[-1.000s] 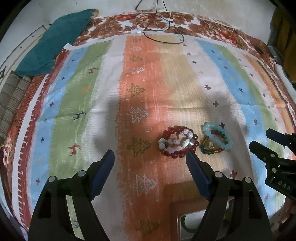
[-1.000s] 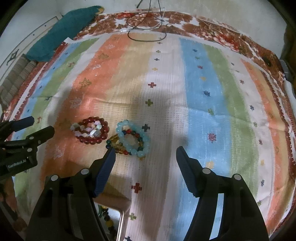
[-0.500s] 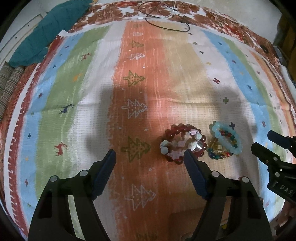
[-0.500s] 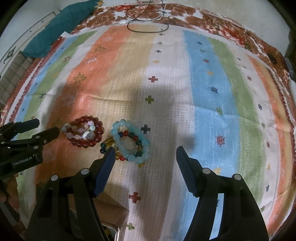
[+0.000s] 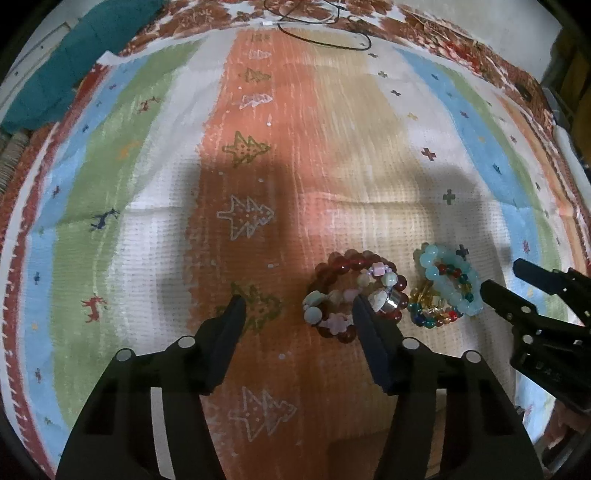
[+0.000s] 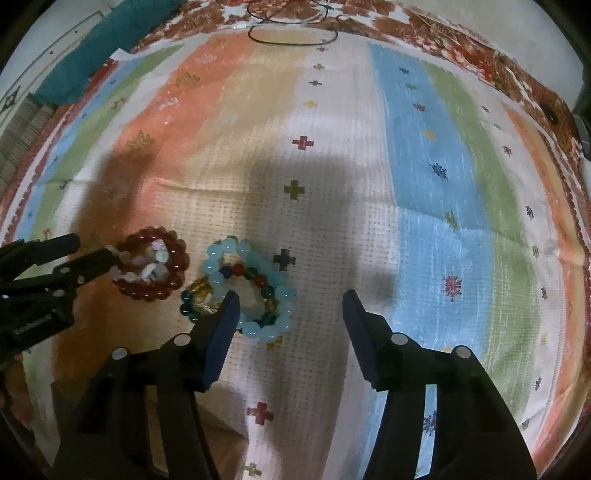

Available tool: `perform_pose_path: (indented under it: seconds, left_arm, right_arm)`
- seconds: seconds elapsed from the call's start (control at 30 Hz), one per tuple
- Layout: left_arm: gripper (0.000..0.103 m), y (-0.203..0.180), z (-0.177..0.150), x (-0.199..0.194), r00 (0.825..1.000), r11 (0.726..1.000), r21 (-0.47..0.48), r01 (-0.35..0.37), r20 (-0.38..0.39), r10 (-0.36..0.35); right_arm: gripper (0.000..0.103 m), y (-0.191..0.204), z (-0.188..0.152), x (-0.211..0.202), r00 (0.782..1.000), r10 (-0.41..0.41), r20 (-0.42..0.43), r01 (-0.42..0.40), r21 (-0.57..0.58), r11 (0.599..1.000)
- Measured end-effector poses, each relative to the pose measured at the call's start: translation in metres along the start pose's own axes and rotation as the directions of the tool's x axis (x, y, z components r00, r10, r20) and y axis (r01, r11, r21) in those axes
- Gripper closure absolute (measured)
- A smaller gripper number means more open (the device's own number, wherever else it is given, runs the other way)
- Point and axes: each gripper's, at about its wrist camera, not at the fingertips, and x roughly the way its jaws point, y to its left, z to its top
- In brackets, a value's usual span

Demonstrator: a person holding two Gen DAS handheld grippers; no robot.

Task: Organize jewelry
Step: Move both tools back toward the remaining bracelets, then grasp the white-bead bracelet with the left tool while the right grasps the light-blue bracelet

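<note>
A dark red glass-bead bracelet, with a smaller strand of pale pink, cream and green stone beads coiled inside it, lies on the striped woven cloth, toward its near edge on the orange band. Just beside it, touching or nearly so, sits a pale aqua round-bead bracelet tangled with a multicoloured strand of red, green, blue and amber beads.

Compared with a second ago, both bracelet heaps loom larger and sit lower in each wrist view, so both tools have come down on them. The left gripper has just been closing its jaws; they stand apart, with one fingertip over the middle of the red ring and the other out on bare cloth, so part of the ring lies between them but no pad presses on it. The right gripper has likewise been narrowing; its jaws are apart, one tip over the aqua ring's inner edge, the other on open cloth.

This reads as a two-handed pick-up about to start, one heap per tool; neither is lifted yet. A teal folded cloth lies at the far left corner and a black cable along the far edge.
</note>
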Motion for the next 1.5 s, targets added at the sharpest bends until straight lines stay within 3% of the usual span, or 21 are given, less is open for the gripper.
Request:
perform_pose_path:
  seconds: [0.27, 0.33, 0.4, 0.53, 0.6, 0.8, 1.33, 1.5]
  left_arm:
    - [0.058, -0.001, 0.0, 0.011, 1.0, 1.0, 0.004, 0.017, -0.024, -0.017]
    - [0.063, -0.003, 0.0, 0.015, 0.999, 1.0, 0.007, 0.016, -0.031, -0.016]
    - [0.066, -0.005, 0.0, 0.017, 0.999, 1.0, 0.016, 0.011, -0.033, -0.01]
    - [0.077, -0.01, 0.0, 0.019, 0.999, 0.999, 0.03, 0.021, -0.039, -0.02]
    - [0.083, -0.015, 0.001, 0.02, 0.999, 0.999, 0.037, 0.025, -0.042, -0.024]
    - [0.091, -0.017, 0.001, 0.021, 0.999, 0.999, 0.046, 0.008, -0.048, -0.005]
    - [0.091, -0.022, 0.004, 0.01, 0.999, 0.998, 0.062, -0.009, -0.039, 0.011]
    - [0.091, -0.023, 0.003, 0.01, 0.999, 0.998, 0.061, -0.005, -0.042, 0.008]
  right_arm:
    - [0.054, -0.001, 0.004, 0.012, 1.0, 0.004, -0.019, -0.004, 0.002, 1.0]
    - [0.059, 0.0, 0.005, 0.015, 1.0, 0.007, -0.026, -0.007, 0.0, 1.0]
    - [0.071, 0.0, 0.005, 0.019, 0.999, 0.012, -0.032, -0.012, 0.001, 1.0]
    - [0.076, -0.001, 0.005, 0.025, 0.999, 0.011, -0.031, -0.011, -0.006, 1.0]
    - [0.084, -0.001, 0.006, 0.026, 0.999, 0.016, -0.028, -0.017, -0.012, 1.0]
    - [0.092, 0.004, 0.006, 0.029, 1.0, 0.015, -0.027, -0.016, -0.033, 0.999]
    - [0.092, 0.006, 0.006, 0.027, 0.999, 0.007, -0.033, -0.009, -0.048, 0.999]
    - [0.081, 0.003, 0.006, 0.028, 1.0, -0.01, -0.026, 0.009, -0.043, 0.999]
